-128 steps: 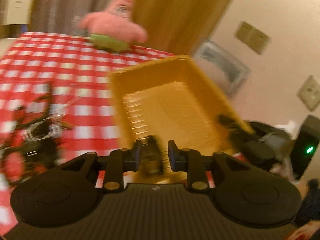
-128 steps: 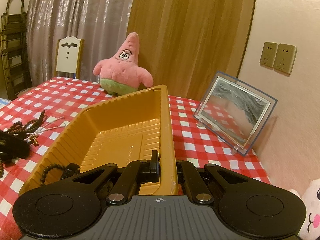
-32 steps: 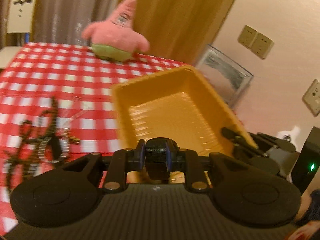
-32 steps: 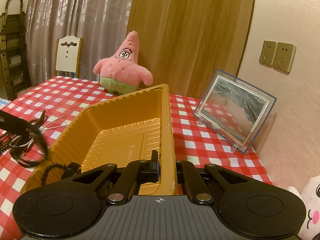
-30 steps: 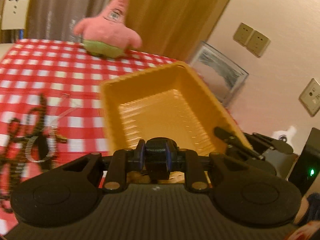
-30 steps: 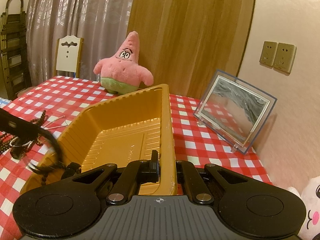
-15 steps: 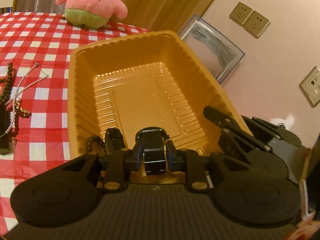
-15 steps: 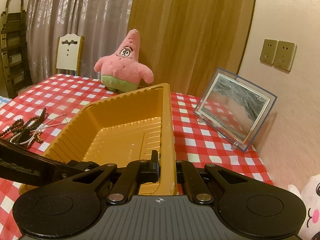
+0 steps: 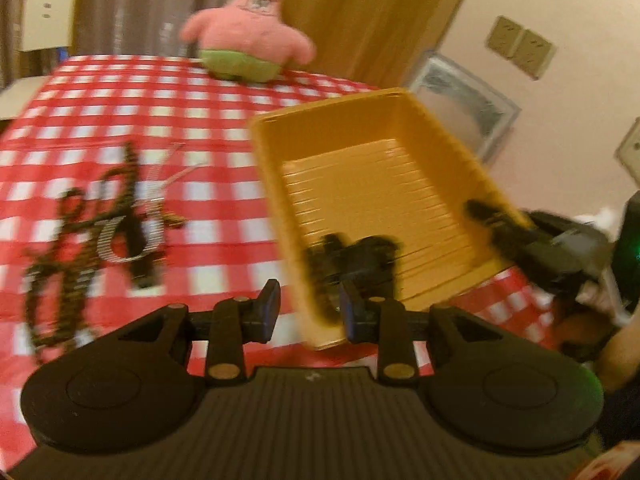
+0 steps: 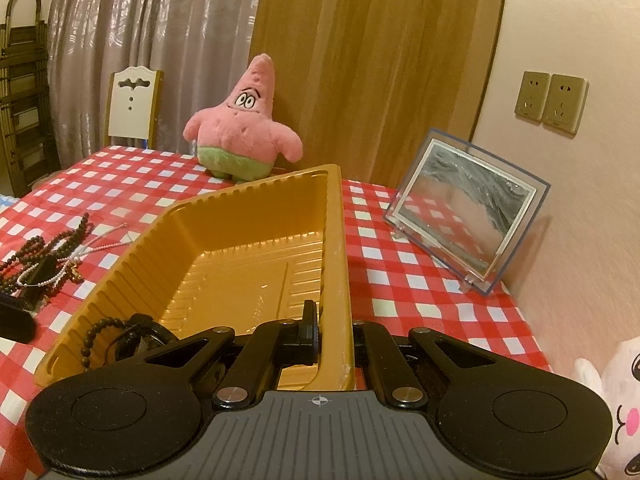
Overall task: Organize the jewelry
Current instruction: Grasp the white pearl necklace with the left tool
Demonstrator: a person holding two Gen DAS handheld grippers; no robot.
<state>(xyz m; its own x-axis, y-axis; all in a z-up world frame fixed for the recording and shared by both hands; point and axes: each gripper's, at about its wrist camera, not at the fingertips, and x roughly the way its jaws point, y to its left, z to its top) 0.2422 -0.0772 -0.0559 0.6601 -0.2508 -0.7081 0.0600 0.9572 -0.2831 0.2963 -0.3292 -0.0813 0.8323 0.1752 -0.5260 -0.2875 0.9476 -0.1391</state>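
While the right tongs (image 10: pixel 334 334) stay clamped on the near right wall of the yellow tray (image 10: pixel 224 216), the left tongs (image 9: pixel 308 312) stand released over the tray's near left corner, their jaws having just been opening with nothing between them. Just past those spread pads, a dark bracelet and beaded strand (image 9: pixel 352 256) lie blurred on the tray floor at its near end; the right wrist view shows the same black beads (image 10: pixel 120 340) curled in that corner. To the left of the tray, apart from it, a tangle of brown bead strings, a pearl-like strand and a silvery band (image 9: pixel 100 232) rests on the red-checked desk (image 9: pixel 140 112). Farther right, a glass picture frame (image 10: pixel 464 208) leans near the wall. At the far edge sits a pink star plush (image 10: pixel 242 128), with a white chair (image 10: pixel 132 108) behind.
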